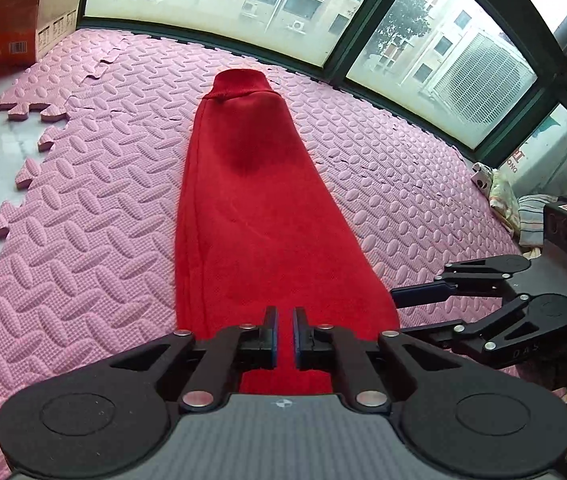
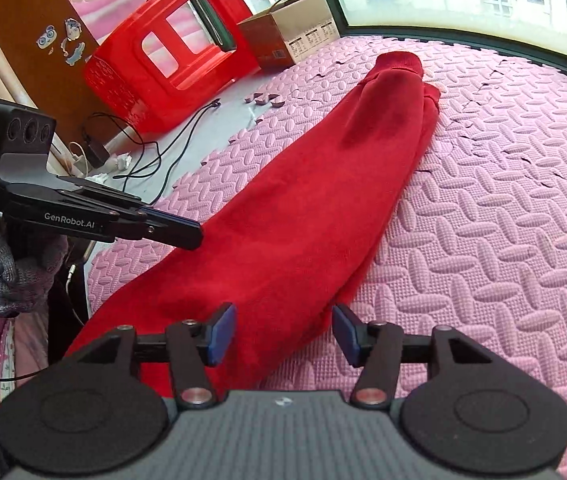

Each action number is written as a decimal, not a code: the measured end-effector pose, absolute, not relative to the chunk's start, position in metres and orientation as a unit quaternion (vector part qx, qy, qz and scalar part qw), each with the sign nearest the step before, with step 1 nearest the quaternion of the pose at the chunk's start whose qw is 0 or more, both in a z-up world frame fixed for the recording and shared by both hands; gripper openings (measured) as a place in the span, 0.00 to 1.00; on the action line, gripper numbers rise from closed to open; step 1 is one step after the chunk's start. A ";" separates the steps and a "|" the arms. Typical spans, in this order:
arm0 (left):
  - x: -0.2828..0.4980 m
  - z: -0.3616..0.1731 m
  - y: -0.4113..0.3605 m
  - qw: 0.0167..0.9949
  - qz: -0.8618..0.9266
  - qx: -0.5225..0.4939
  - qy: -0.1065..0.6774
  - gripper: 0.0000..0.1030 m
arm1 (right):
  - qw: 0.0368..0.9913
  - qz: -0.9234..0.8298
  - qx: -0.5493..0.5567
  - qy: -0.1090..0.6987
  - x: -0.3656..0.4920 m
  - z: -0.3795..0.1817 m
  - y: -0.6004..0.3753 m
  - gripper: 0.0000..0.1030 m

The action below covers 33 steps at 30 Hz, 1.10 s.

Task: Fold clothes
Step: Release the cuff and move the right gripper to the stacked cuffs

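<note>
A red knit garment (image 1: 243, 208) lies folded into a long narrow strip on the pink foam mat (image 1: 83, 216), its ribbed end toward the window. My left gripper (image 1: 284, 320) hovers over its near end, jaws almost shut with a thin gap and nothing between them. My right gripper (image 2: 283, 330) is open over the near right edge of the garment (image 2: 303, 200), empty. The right gripper also shows in the left wrist view (image 1: 411, 312) at the garment's right edge. The left gripper also shows in the right wrist view (image 2: 191, 236), above the garment's left side.
A cardboard box (image 1: 23, 20) stands at the mat's far left corner by the window (image 1: 283, 0). A red plastic stool (image 2: 163, 52) lies tipped on the bare floor, with black cables (image 2: 155, 148) near it. Bundled cloth (image 1: 515, 204) lies at the mat's right edge.
</note>
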<state>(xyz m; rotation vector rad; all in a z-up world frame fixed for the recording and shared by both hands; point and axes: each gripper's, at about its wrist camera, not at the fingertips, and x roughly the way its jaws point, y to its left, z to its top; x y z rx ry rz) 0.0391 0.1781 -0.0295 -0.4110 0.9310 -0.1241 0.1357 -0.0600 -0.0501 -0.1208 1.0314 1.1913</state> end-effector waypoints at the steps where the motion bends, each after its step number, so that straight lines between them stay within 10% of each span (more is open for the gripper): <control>1: 0.045 -0.033 0.178 0.870 -0.054 -0.192 0.450 0.08 | 0.700 0.542 -0.048 0.462 0.140 -0.053 -0.058 0.55; 33: 0.077 -0.056 0.183 0.866 -0.028 -0.169 0.470 0.11 | 0.499 0.714 0.026 0.490 0.199 -0.099 -0.047 0.69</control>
